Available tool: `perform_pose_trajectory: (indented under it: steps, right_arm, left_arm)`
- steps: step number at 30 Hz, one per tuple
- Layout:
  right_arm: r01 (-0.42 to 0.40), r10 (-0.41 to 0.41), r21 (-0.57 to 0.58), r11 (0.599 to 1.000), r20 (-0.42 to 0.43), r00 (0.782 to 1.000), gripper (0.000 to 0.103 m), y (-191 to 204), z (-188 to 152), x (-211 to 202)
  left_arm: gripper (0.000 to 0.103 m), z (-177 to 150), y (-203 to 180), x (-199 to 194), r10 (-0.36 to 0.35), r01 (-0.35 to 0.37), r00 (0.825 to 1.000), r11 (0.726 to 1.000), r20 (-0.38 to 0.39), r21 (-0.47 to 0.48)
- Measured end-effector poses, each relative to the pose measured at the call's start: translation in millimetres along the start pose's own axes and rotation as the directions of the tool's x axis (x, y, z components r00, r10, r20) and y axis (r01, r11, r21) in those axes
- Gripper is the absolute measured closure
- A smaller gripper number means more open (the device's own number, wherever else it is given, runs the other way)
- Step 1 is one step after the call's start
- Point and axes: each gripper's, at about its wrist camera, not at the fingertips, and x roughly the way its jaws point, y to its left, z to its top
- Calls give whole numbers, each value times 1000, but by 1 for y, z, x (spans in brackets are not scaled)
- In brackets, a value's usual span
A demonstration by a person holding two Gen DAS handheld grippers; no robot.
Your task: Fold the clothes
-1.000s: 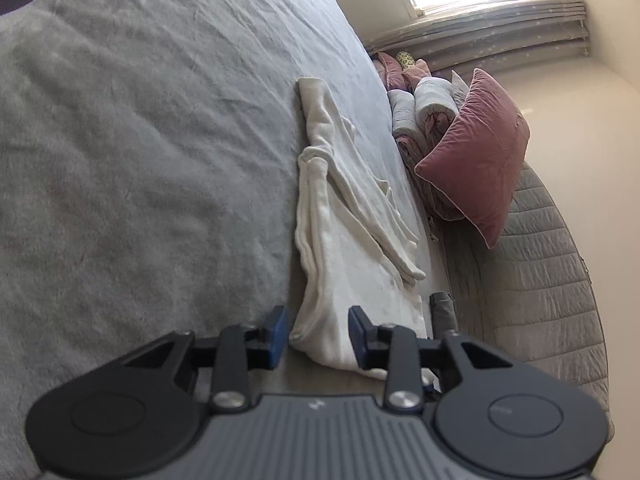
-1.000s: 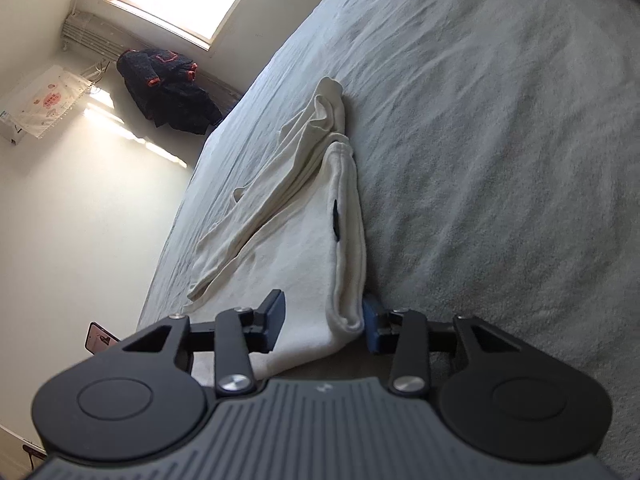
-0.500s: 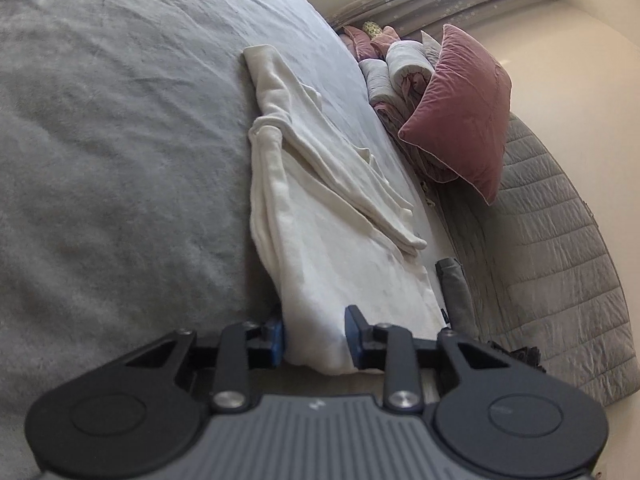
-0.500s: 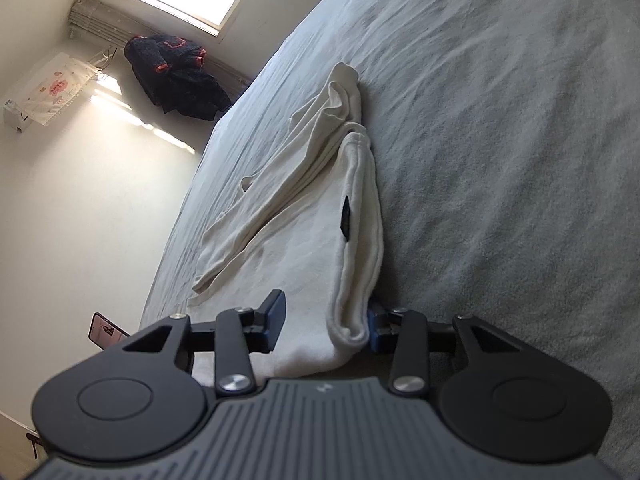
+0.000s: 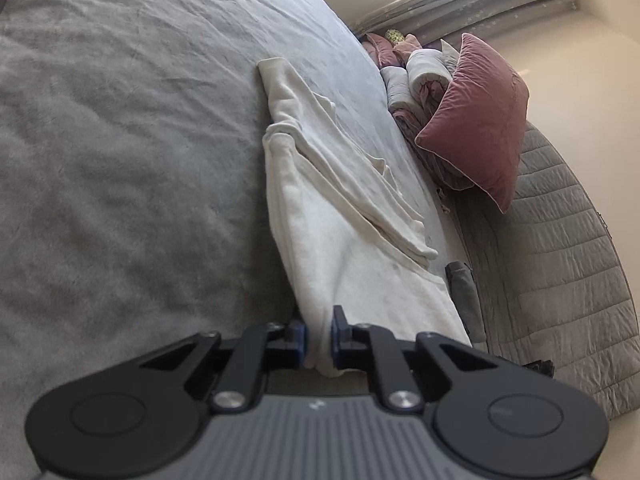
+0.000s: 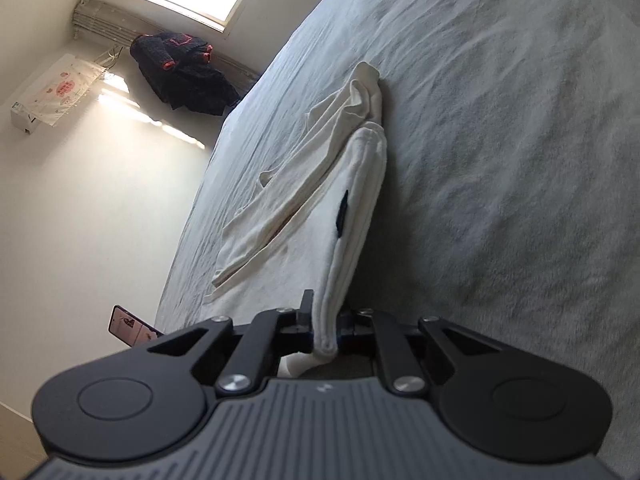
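Cream sweatshirt (image 5: 344, 240) lies on the grey bed (image 5: 120, 160), already narrowed with a sleeve folded across its top. Its long axis runs away from both tools, toward 12 o'clock in each wrist view, the far end bunched near the middle of the bed.

Left tool (image 5: 319, 340) pinches the near hem corner; right tool (image 6: 326, 330) pinches the other near corner at the thick folded edge. Neither hand is nearer, since both sit at the same near end. Judgement: the next move carries this near edge along the long axis to 12 o'clock, over the far end, halving the length.

Versus a second ago: both tools were spread around the hem and their jaws have just been closing, with cloth between them. Now fabric is squeezed thin between the pads, and the near edge looks slightly lifted off the bed.

Pink cushion (image 5: 480, 120) sits at 2 o'clock in the left view, well apart.
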Motion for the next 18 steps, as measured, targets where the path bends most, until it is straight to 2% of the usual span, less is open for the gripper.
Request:
perform_pose_trajectory:
  steps: [5,12,18]
  right_arm:
    - [15,-15,9,1000,-59,998,92,-2,-19,-12]
    - [22,-23,-10,1000,-115,993,92,-6,-43,-33]
    - [59,-58,3,998,-136,989,85,-14,-43,-51]
  left_arm:
    - [91,-15,3,-20,-3,3,999,1000,-54,-6]
    - [91,-41,4,-44,5,3,993,998,-115,71]
    - [89,-38,15,-56,25,-21,992,999,-124,32]
